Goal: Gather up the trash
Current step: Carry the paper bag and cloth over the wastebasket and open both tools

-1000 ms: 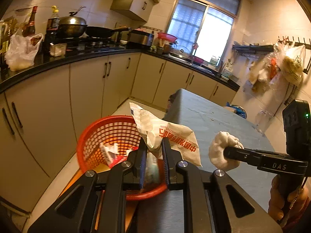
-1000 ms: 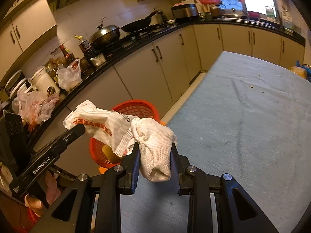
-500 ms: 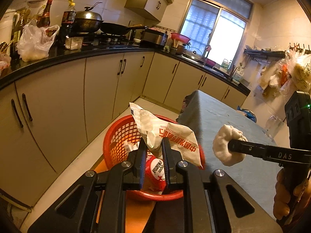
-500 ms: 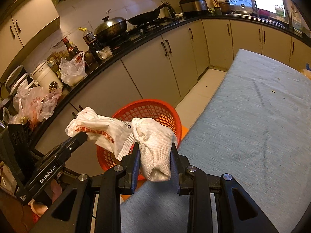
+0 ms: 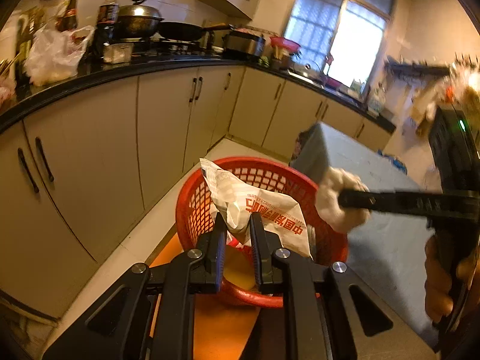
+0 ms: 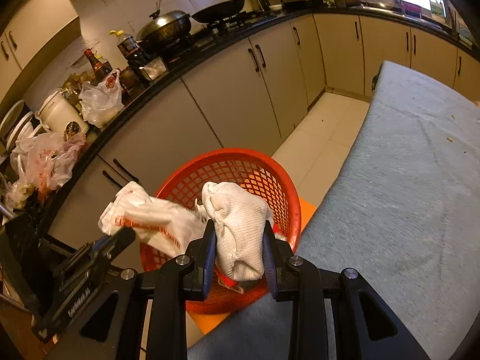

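Note:
A red mesh basket (image 5: 192, 198) (image 6: 270, 180) sits on an orange stool beside the table. My left gripper (image 5: 237, 225) is shut on a crumpled white wrapper with red print (image 5: 264, 210) (image 6: 150, 222), held over the basket. My right gripper (image 6: 240, 234) is shut on a balled-up white cloth (image 6: 237, 225) (image 5: 336, 201), which hangs over the basket's near rim. Some trash lies at the basket's bottom, mostly hidden behind the held items.
A grey-covered table (image 6: 405, 180) runs along the right. Beige cabinets under a black counter (image 5: 120, 69) line the left and back, with a wok, bottles and plastic bags on top. The orange stool (image 5: 222, 330) stands under the basket. A pale tiled floor strip (image 6: 324, 132) lies between.
Both grippers have moved toward the basket and lower; the wrapper and the cloth now hang over its opening. Neither grip has changed.

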